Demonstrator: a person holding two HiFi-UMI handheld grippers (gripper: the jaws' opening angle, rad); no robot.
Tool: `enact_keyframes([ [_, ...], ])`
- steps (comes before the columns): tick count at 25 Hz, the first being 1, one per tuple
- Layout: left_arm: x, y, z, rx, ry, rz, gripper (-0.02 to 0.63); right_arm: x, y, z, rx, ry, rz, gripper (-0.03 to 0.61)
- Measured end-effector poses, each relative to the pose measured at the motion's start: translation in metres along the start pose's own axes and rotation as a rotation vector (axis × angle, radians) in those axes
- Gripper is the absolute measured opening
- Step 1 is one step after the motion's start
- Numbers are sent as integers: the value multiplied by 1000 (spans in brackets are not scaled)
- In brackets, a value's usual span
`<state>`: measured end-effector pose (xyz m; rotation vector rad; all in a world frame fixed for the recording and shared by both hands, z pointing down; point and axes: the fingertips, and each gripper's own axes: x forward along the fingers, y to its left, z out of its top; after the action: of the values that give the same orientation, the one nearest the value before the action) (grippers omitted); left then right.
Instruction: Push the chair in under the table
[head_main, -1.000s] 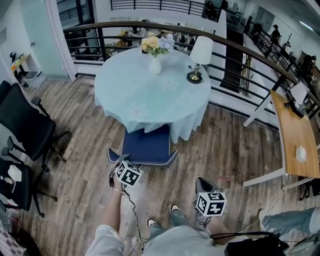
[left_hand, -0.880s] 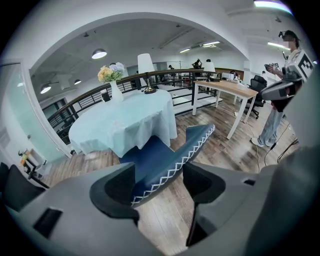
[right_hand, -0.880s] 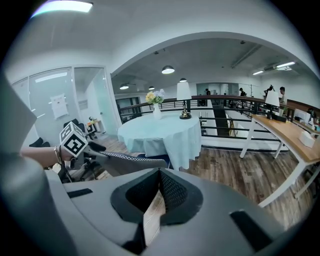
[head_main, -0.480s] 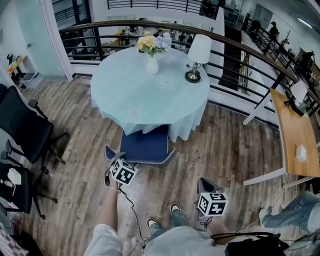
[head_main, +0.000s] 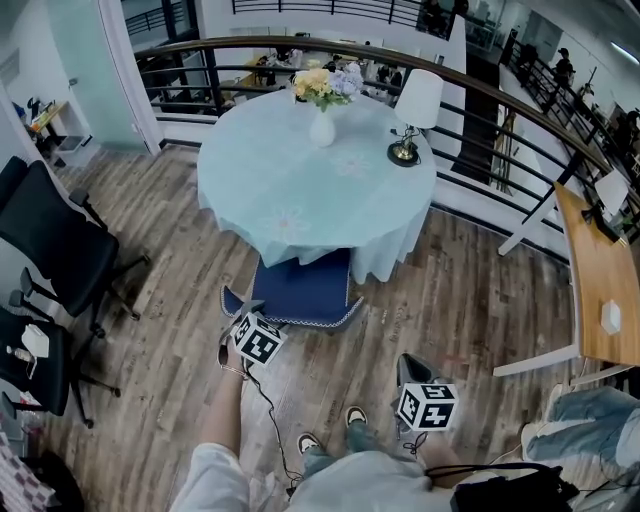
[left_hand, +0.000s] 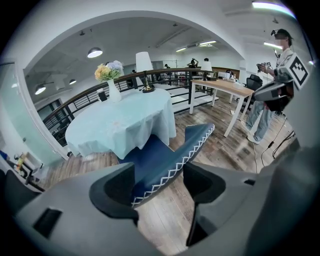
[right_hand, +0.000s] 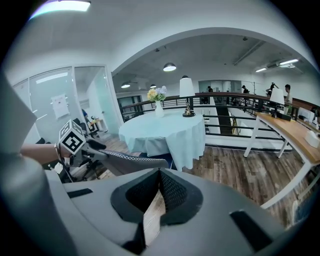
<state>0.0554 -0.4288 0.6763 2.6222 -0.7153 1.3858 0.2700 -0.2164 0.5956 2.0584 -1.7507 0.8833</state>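
A round table (head_main: 290, 175) in a pale blue cloth stands ahead. The blue chair's seat (head_main: 298, 288) is partly under its near edge, and the backrest (head_main: 300, 322), edged in white zigzag stitching, faces me. My left gripper (head_main: 243, 312) holds the backrest's left end. In the left gripper view the backrest (left_hand: 172, 160) runs between the pads of the left gripper (left_hand: 159, 186). My right gripper (head_main: 410, 368) hangs back near my right foot, shut and empty. In the right gripper view the right gripper (right_hand: 160, 181) looks at the table (right_hand: 160, 131) and the backrest (right_hand: 130, 159).
A vase of flowers (head_main: 322, 122) and a small lamp (head_main: 406, 135) stand on the table. Black office chairs (head_main: 55, 250) are at the left, a curved railing (head_main: 480, 105) runs behind, and a wooden desk (head_main: 600, 290) is at the right. A cable (head_main: 265, 400) trails from the left gripper.
My left gripper and the chair's backrest have edged slightly toward the table. The right gripper has hardly moved.
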Motion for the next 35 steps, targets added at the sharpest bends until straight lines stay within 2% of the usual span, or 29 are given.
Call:
enact_keyframes([
  [12,0,-2,0,-1,0,-1,304,-16,0,3,13,-28,4,17],
  [18,-9,-5,-2,-3,5,56,304,-31,0,-1,21,-41,2,17],
  [24,-35,-23,15,-149,-131,8,302,-36,0,-7,34,-43,12,17],
  [28,-59,-42,26,-215,-222,10,302,-35,10,-9,32,-42,47,17],
  [31,-80,-60,34,-294,-297,17,298,-33,15,-8,25,-43,75,17],
  [35,-112,-80,42,-394,-393,57,211,-30,23,-6,16,-42,113,17],
])
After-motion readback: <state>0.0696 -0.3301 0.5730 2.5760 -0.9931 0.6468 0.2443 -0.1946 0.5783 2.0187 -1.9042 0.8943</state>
